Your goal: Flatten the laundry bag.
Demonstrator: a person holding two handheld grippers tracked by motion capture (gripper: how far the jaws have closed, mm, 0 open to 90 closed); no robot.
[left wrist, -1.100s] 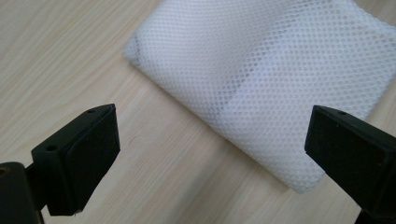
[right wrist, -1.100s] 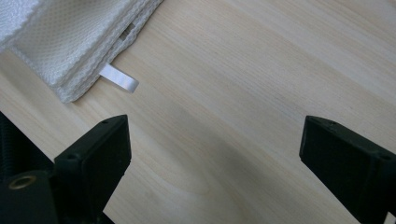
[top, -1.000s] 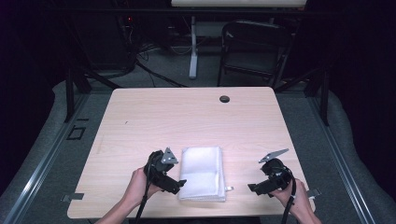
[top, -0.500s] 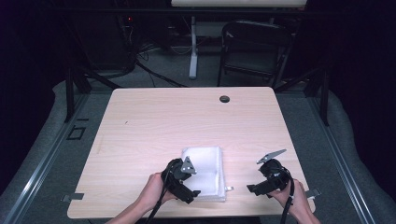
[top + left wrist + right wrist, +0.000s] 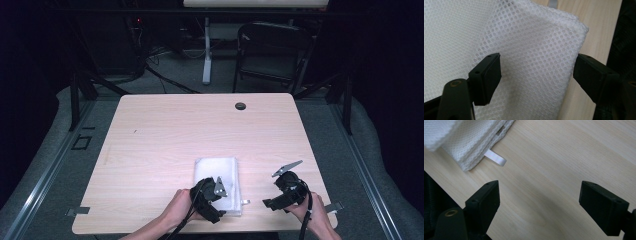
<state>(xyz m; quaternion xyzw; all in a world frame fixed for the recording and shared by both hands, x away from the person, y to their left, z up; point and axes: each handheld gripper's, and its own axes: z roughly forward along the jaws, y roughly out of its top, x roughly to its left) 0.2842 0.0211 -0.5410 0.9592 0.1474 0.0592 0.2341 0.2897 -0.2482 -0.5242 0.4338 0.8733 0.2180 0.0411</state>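
Observation:
A folded white mesh cloth [image 5: 220,170] lies on the wooden table [image 5: 200,125] near its front edge. My left gripper [image 5: 216,199] hangs over the cloth's near end. In the left gripper view the cloth [image 5: 524,50] lies under and between the jaws of the left gripper [image 5: 537,72], with one jaw above the mesh and the other at the cloth's edge. The jaws have just been closing, but the pads do not press the cloth. My right gripper [image 5: 274,199] stands open to the right of the cloth. Bare wood lies between the jaws of the right gripper [image 5: 539,202], and the cloth's corner [image 5: 461,142] is at the upper left.
A small white loop tag [image 5: 496,157] sticks out of the cloth's corner toward the right gripper. A dark grommet hole [image 5: 240,106] sits near the table's far edge. A folding chair [image 5: 272,50] and cables stand on the floor behind the table.
My left gripper has moved right from beside the cloth to over its near end, and its jaws have narrowed. The right gripper has stayed where it was.

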